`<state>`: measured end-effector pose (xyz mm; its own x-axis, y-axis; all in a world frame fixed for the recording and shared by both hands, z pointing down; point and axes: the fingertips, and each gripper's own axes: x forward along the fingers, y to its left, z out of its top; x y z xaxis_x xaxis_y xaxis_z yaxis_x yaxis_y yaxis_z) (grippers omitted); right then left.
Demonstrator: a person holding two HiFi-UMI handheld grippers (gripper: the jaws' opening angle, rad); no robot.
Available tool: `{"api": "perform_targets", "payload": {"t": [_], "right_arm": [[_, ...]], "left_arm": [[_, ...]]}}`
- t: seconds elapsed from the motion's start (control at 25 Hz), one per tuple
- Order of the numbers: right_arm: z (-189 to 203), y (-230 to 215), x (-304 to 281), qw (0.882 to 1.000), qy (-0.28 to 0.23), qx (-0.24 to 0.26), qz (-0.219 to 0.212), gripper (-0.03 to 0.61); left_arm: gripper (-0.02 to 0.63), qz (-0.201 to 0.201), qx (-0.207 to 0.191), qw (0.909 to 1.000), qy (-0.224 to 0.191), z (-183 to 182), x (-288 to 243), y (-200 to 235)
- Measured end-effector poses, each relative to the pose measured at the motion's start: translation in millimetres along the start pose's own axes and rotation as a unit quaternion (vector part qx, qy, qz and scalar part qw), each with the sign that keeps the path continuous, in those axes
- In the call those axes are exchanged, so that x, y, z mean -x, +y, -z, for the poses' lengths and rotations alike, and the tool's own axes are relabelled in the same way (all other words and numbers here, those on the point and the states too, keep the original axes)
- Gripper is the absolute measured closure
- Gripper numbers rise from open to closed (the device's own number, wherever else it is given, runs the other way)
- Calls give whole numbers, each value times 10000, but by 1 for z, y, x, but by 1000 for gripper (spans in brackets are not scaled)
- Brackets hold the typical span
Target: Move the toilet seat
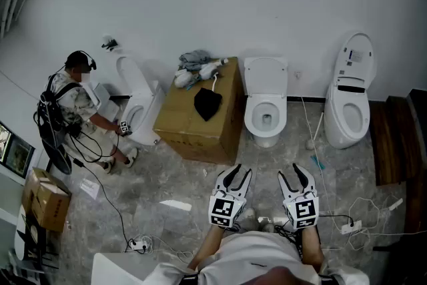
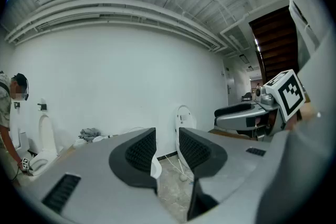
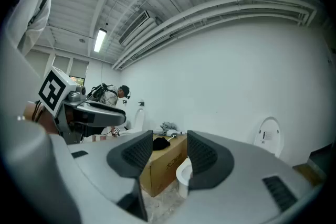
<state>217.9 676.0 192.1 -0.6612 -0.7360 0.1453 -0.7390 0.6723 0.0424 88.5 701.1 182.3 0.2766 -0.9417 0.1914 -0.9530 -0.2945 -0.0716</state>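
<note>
Both claws are held out low in front of the person, well back from the toilets. The left claw (image 1: 239,172) is spread a little, and there is nothing between its two sides. The right claw (image 1: 291,172) is spread a little too, and it holds nothing. The toilet (image 1: 265,107) straight ahead stands by the wall, just beside the big box (image 1: 193,127). Its lid (image 1: 265,75) is up against the wall. The toilet seat (image 1: 251,115) looks to be lying down on the bowl, but it is hard to be sure from here.

I think the job has not begun, so the first thing is to walk closer. Mind the wires (image 1: 363,210) on the floor (image 1: 173,177) on the right side, as they could trip a foot. It would be best to come at the bowl from the front and open one claw wider. Then slip one side of it under the front edge of the seat. Pinch the edge firmly, because it looks smooth and may slip. Swing it slowly on its hinge so it does not bang. The other claw can wait off to the side
</note>
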Motion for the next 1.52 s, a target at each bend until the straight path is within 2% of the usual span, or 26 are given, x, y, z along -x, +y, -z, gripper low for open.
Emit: {"api": "perform_targets", "payload": {"t": [0.2, 0.56, 1.0, 1.4, 1.52], "right_arm": [[-3, 2, 4, 9993, -134, -346, -36, 357], [2, -8, -30, 9996, 12, -269, 45, 351], [2, -23, -113, 9993, 195, -269, 179, 344], [-5, -19, -184, 9990, 270, -257, 245, 344], [-7, -15, -204, 9990, 296, -233, 259, 344]], "left_arm": [[459, 28, -151, 9999, -43, -2, 2, -7], [460, 89, -66, 9998, -167, 3, -28, 15], [458, 95, -143, 9997, -198, -2, -90, 93], [459, 284, -169, 9993, -196, -1, -132, 149], [460, 228, -139, 9993, -253, -1, -140, 170]]}}
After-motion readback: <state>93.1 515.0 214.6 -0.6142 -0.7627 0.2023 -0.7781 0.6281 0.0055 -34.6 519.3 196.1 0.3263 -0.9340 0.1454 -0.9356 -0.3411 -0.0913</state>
